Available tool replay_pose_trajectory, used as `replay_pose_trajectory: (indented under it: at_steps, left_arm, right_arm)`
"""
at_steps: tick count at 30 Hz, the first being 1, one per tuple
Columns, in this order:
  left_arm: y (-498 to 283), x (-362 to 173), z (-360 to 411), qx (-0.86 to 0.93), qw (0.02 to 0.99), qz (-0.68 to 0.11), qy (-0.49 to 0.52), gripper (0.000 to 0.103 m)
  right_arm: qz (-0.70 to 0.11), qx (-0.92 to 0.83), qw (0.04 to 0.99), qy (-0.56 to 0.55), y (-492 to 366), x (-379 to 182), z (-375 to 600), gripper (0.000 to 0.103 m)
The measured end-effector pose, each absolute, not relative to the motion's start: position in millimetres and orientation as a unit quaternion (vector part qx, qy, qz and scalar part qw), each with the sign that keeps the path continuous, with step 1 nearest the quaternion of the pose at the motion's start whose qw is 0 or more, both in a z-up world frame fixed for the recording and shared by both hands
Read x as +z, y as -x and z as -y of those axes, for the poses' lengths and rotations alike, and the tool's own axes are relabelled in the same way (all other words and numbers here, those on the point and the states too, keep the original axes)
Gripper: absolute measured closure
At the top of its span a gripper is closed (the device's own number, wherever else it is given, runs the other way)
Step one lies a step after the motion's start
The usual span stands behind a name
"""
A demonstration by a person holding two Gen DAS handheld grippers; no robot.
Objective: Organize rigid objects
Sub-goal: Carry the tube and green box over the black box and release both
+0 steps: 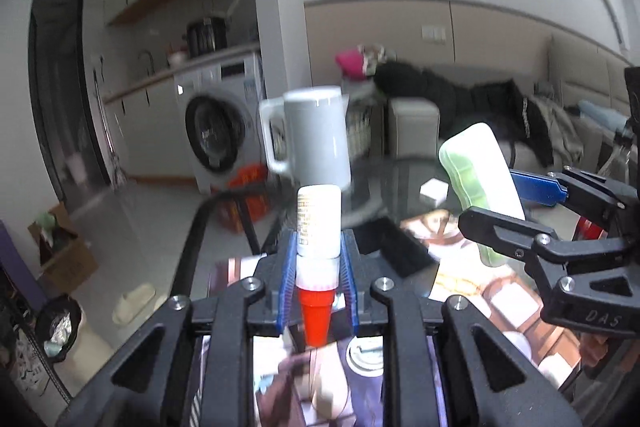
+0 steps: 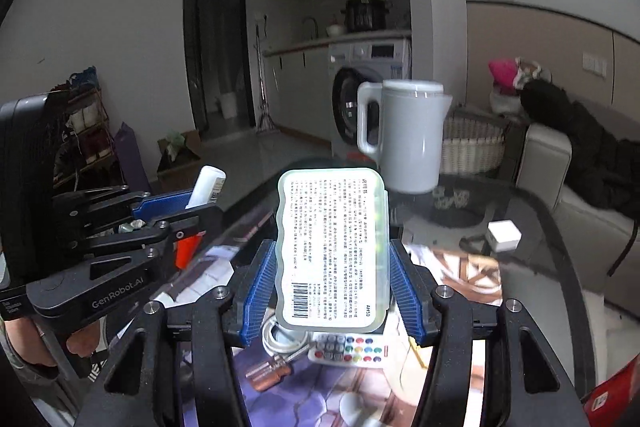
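My left gripper (image 1: 318, 259) is shut on a small white tube with a red cap (image 1: 318, 223), held upright above the table. In the right wrist view the same tube (image 2: 206, 185) sticks up from that gripper (image 2: 172, 211) at the left. My right gripper (image 2: 332, 275) is shut on a pale green flat plastic case (image 2: 334, 247) with a printed label and barcode facing the camera. In the left wrist view this case (image 1: 478, 179) stands tilted between the right gripper's fingers (image 1: 524, 203) at the right. Both grippers hang side by side over the table.
A grey jug with a handle (image 1: 316, 135) (image 2: 408, 135) stands on the round glass table (image 2: 540, 227) ahead. A small white box (image 2: 504, 235), a remote with coloured buttons (image 2: 352, 349), a screwdriver (image 2: 268, 373) and a cable coil lie below. A sofa with dark clothes (image 2: 592, 163) is to the right.
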State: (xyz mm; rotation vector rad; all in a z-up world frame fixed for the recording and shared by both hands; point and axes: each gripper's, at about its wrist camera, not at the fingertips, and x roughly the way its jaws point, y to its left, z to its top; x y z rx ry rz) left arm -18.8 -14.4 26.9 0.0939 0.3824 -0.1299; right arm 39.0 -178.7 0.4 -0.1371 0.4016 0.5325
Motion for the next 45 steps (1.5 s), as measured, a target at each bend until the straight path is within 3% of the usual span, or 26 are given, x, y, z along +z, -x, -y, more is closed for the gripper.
replay_pose_trajectory:
  at_steps: [4,9,27,45]
  left_arm:
    - [41,43,6,-0.063,0.989,-0.126,-0.039,0.084]
    - [49,49,-5,-0.055,0.993,-0.103,-0.032,0.084]
    - [9,50,-23,-0.032,0.992,-0.123,0.02,0.084]
    - [-56,26,-37,-0.015,0.987,-0.144,0.065,0.084]
  right_arm:
    - [-0.089,0.259,0.96,0.065,-4,24,179,0.048]
    - [-0.049,0.263,0.961,0.062,14,33,178,0.048]
    - [-0.049,0.262,0.963,0.047,-4,33,168,0.048]
    - [-0.087,0.249,0.965,0.016,-101,17,136,0.048]
